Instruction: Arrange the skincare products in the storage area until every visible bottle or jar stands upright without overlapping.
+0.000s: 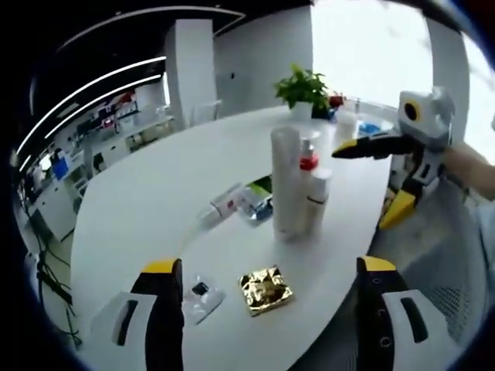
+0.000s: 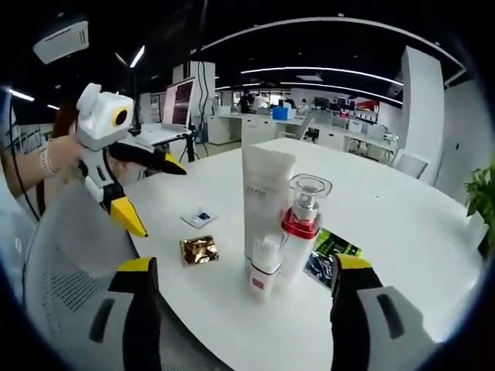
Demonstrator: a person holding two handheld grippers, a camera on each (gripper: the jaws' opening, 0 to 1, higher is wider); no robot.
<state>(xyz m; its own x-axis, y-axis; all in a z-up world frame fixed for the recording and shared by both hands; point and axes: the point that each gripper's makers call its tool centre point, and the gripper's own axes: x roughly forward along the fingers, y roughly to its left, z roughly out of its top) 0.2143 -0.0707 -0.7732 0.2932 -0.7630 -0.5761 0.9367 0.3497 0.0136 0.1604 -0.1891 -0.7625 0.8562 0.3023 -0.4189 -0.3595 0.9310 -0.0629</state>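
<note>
Skincare products stand clustered at the centre of the left gripper view: a tall white cylindrical tube (image 1: 285,182) upright, a clear pump bottle with a red collar (image 1: 308,158) just behind it, and a small white bottle (image 1: 317,199) touching the tube's right side. Left of the cluster, a white tube with a red label (image 1: 222,205) lies flat on the white oval surface (image 1: 139,209), beside dark green and blue sachets (image 1: 260,201). Lower in the frame sit a crumpled gold foil packet (image 1: 266,290) and a small clear blister pack (image 1: 203,296). The left tool (image 1: 271,309) rises from the bottom edge with its jaws wide apart and holding nothing. The right tool (image 1: 375,182) enters at the upper right, its jaws apart and empty, one tip near the pump bottle.

In the right gripper view the same tall tube (image 2: 265,202) stands at centre, the pump bottle (image 2: 300,224) to its right, the small bottle (image 2: 264,272) in front at its foot, and the sachets (image 2: 329,253) at centre right. The gold packet (image 2: 199,250) and blister pack (image 2: 199,218) lie to the left. The right tool (image 2: 244,297) spreads open at the bottom; the left tool (image 2: 155,193) hangs open at the left, above the surface edge.

The three upright items crowd together, so a jaw reaching for the lying tube could, I judge, clip the tall tube and topple its neighbours. The lying tube rests near the sachets and may slide when pinched.
</note>
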